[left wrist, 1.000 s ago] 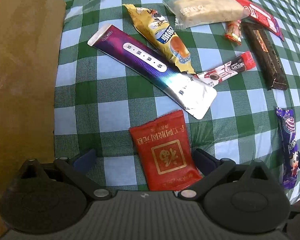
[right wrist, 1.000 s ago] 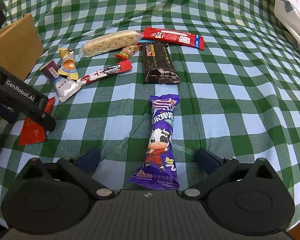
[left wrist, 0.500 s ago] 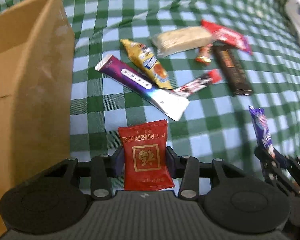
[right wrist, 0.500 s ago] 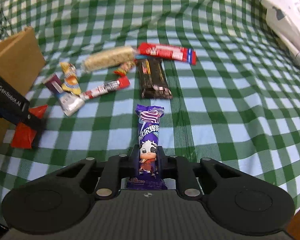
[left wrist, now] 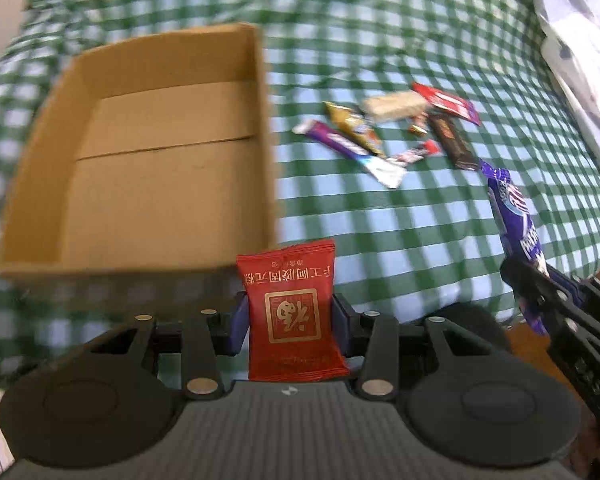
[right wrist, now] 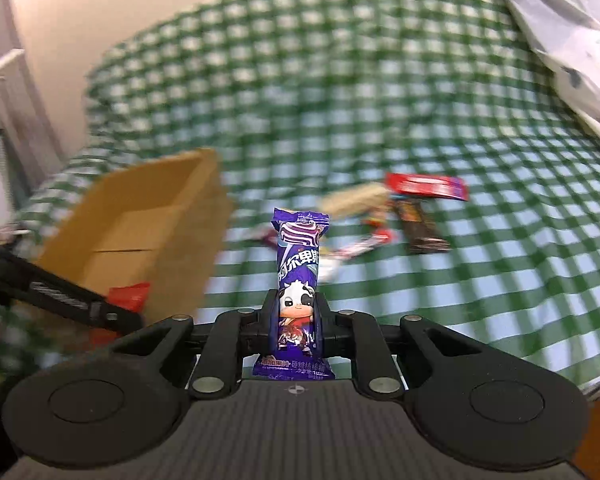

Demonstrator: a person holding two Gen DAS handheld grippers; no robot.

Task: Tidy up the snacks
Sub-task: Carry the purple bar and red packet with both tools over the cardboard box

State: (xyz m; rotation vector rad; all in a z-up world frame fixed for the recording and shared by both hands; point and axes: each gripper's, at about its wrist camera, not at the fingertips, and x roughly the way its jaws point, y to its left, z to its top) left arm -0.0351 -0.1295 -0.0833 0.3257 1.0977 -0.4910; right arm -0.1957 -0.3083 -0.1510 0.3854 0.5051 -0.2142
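2 claws, each clamped on 1 snack: left claw (left wrist: 290, 318) pinching the red packet (left wrist: 291, 312) upright, near the cardboard box (left wrist: 148, 152); right claw (right wrist: 296, 320) gripping the purple candy bar (right wrist: 298, 276) upright. Remaining snacks (left wrist: 396, 136) scattered on the checkered cloth (left wrist: 380, 216), right of the box.

My right tool (right wrist: 295, 320) pinches a purple cow-print candy bar (right wrist: 298, 276) upright above the checked worktop (right wrist: 480, 280); a cardboard box (right wrist: 148, 232) sits toward its left edge, blurred snacks (right wrist: 400, 216) beyond.
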